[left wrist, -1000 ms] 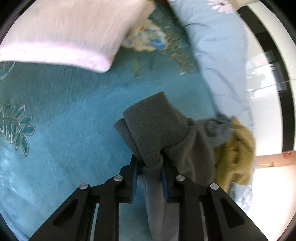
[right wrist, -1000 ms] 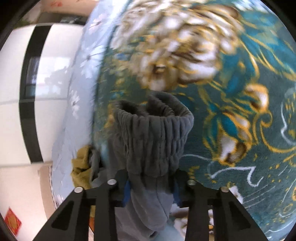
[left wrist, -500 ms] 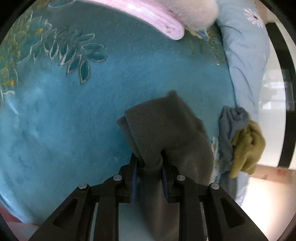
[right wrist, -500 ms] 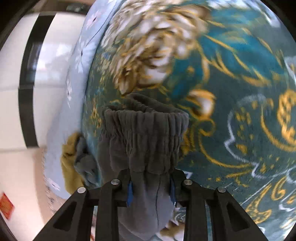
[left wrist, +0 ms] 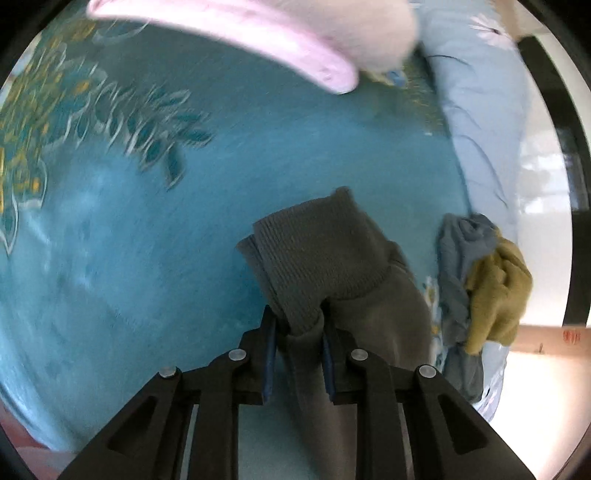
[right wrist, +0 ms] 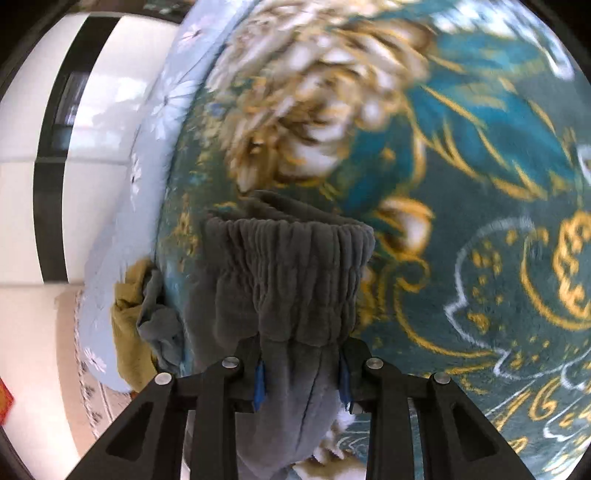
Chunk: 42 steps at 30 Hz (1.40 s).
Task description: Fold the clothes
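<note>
A grey garment is held in both grippers above a teal patterned blanket. My left gripper [left wrist: 297, 325] is shut on its ribbed cuff [left wrist: 317, 251], which stands up past the fingers. My right gripper [right wrist: 301, 360] is shut on its gathered elastic waistband [right wrist: 288, 269]; the grey cloth hangs down between the fingers. A crumpled pile of blue-grey and mustard-yellow clothes [left wrist: 480, 284] lies at the bed's edge, right of the left gripper; it also shows in the right wrist view [right wrist: 144, 325], to the left.
The teal blanket [left wrist: 147, 266] with gold and white flowers [right wrist: 480, 184] covers the bed. A pink folded blanket or pillow [left wrist: 295, 29] lies at the far side. A light-blue floral sheet [left wrist: 487, 110] edges the bed; white floor lies beyond.
Both grippers keep their hold on the grey garment. The left view has shifted slightly, with the pink blanket and clothes pile a little lower. The right view has swung slightly over the blanket.
</note>
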Available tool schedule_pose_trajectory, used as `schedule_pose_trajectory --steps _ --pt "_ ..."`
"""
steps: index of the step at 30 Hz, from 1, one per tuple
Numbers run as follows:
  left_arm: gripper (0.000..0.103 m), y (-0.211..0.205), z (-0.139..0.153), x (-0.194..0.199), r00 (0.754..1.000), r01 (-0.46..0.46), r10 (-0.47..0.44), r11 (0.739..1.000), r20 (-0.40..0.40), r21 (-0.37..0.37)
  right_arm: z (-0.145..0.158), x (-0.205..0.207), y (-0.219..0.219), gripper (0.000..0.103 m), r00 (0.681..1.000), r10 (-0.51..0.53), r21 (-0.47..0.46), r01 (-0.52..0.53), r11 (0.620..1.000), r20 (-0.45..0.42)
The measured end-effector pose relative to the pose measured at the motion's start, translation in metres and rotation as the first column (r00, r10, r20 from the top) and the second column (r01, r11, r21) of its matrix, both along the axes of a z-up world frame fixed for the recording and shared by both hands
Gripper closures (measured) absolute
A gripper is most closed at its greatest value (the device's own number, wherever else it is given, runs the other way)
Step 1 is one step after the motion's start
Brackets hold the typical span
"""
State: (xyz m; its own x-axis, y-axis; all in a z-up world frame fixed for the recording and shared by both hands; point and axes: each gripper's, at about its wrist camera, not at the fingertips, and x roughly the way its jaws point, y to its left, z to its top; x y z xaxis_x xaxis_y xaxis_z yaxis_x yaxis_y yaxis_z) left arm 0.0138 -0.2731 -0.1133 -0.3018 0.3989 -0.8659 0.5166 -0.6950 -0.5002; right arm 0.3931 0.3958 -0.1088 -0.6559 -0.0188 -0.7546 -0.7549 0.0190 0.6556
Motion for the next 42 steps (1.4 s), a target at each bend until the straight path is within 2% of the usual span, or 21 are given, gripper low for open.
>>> schedule_pose_trajectory --steps 5,9,11,14,17,19,20,22,26,29,31,34,35,36,38,40,42 --pt "0.079 -0.002 -0.001 0.005 1.000 0.012 -0.012 1.000 0.007 -0.021 0.007 0.007 0.004 0.061 0.999 0.029 -0.050 -0.030 0.998 -0.017" --pt "0.078 -0.002 -0.006 -0.005 0.999 -0.031 0.030 0.999 0.026 0.031 0.035 0.009 0.007 0.059 0.997 0.054 0.036 -0.056 0.998 0.059" --pt "0.078 -0.003 -0.006 -0.005 0.999 -0.036 0.035 0.999 0.026 0.041 0.056 0.021 0.009 0.058 0.995 0.011 0.106 -0.022 0.994 0.102" --pt "0.078 -0.002 -0.005 -0.006 0.999 -0.039 0.038 0.998 0.024 0.049 0.089 0.014 0.006 0.058 0.992 -0.026 0.228 -0.003 0.974 0.126" --pt "0.078 -0.001 -0.002 0.000 0.999 -0.041 0.040 0.998 0.019 0.056 0.106 -0.030 -0.016 0.058 0.993 0.064 0.292 -0.092 0.952 0.104" --pt "0.078 -0.001 -0.002 0.000 0.999 -0.041 0.040 0.997 0.015 0.067 0.100 -0.076 -0.050 0.058 0.974 0.207 0.276 -0.225 0.934 0.093" --pt "0.078 -0.001 -0.003 -0.001 0.999 -0.041 0.041 0.996 0.013 0.074 0.093 -0.103 -0.075 0.058 0.948 0.304 0.255 -0.318 0.913 0.095" --pt "0.076 -0.003 -0.003 0.002 0.999 -0.038 0.036 0.996 0.020 0.076 0.075 -0.152 -0.131 0.058 0.861 0.498 0.207 -0.508 0.836 0.104" --pt "0.074 -0.005 -0.005 0.003 0.999 -0.033 0.031 0.996 0.031 0.080 0.047 -0.216 -0.237 0.058 0.655 0.744 0.163 -0.755 0.635 0.130" --pt "0.067 -0.008 -0.008 0.003 0.998 -0.051 0.047 0.993 0.040 0.102 0.036 -0.253 -0.299 0.058 0.509 0.851 0.152 -0.858 0.490 0.133" --pt "0.061 -0.010 -0.009 0.002 0.998 -0.048 0.045 0.995 0.037 0.091 0.034 -0.271 -0.330 0.058 0.429 0.890 0.161 -0.900 0.406 0.153" --pt "0.059 -0.008 -0.009 -0.001 0.999 -0.024 0.023 0.998 0.026 0.066 0.029 -0.287 -0.366 0.061 0.331 0.922 0.190 -0.936 0.295 0.203" --pt "0.059 -0.008 -0.010 -0.002 0.999 -0.024 0.022 0.997 0.025 0.072 0.025 -0.292 -0.372 0.065 0.316 0.921 0.191 -0.942 0.276 0.227" --pt "0.059 -0.009 -0.012 -0.002 0.999 -0.028 0.026 0.996 0.025 0.080 0.019 -0.296 -0.376 0.079 0.309 0.916 0.186 -0.945 0.268 0.255" --pt "0.059 -0.011 -0.015 -0.002 0.999 -0.042 0.039 0.994 0.029 0.104 0.006 -0.302 -0.379 0.094 0.307 0.899 0.172 -0.949 0.265 0.312" --pt "0.059 -0.011 -0.018 -0.002 0.998 -0.058 0.054 0.990 0.036 0.126 -0.006 -0.304 -0.379 0.097 0.306 0.879 0.157 -0.951 0.265 0.366" --pt "0.059 -0.010 -0.019 -0.001 0.998 -0.061 0.057 0.990 0.037 0.130 -0.014 -0.300 -0.372 0.102 0.320 0.867 0.143 -0.947 0.287 0.382"
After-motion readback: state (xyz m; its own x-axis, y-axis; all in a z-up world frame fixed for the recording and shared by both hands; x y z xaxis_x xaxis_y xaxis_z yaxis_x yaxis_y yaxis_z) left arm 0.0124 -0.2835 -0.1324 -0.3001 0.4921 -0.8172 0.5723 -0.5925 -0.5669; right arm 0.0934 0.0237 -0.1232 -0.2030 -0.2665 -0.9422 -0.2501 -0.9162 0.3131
